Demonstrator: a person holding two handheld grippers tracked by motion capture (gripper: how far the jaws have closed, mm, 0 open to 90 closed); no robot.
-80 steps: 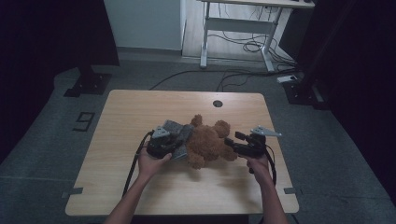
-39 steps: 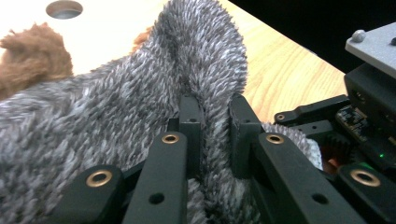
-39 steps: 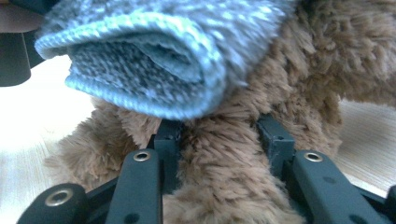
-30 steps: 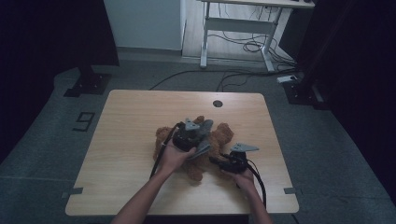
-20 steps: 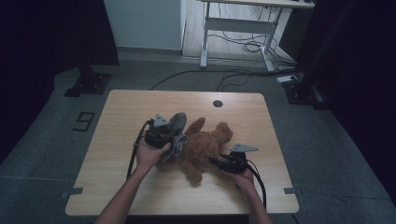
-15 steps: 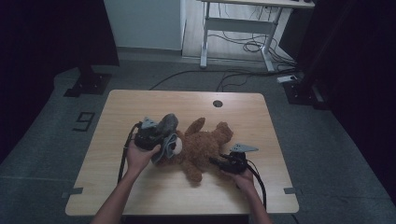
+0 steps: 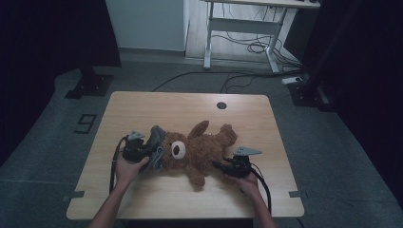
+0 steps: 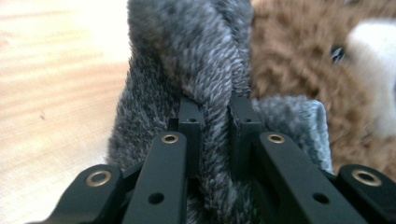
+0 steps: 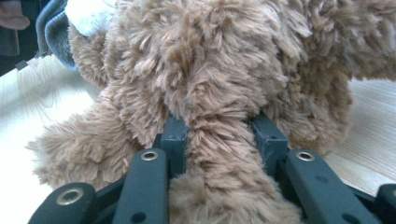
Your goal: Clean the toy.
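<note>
Left tool (image 7: 151, 151) grips the grey hat (image 8: 187, 70), right tool (image 7: 219, 166) clamps the teddy bear (image 7: 202, 152); a hard tug may slip the fur.

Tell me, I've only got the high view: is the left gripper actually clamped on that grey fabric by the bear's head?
Observer: Yes. The left gripper pinches a fold of the grey fabric between its jaws.
Operator: And the right one?
Observer: The right gripper is shut on a limb of the teddy bear, fur bulging between the jaws.
Operator: Is the bear's face covered?
Observer: No, its white muzzle sits bare beside the fabric.
</note>
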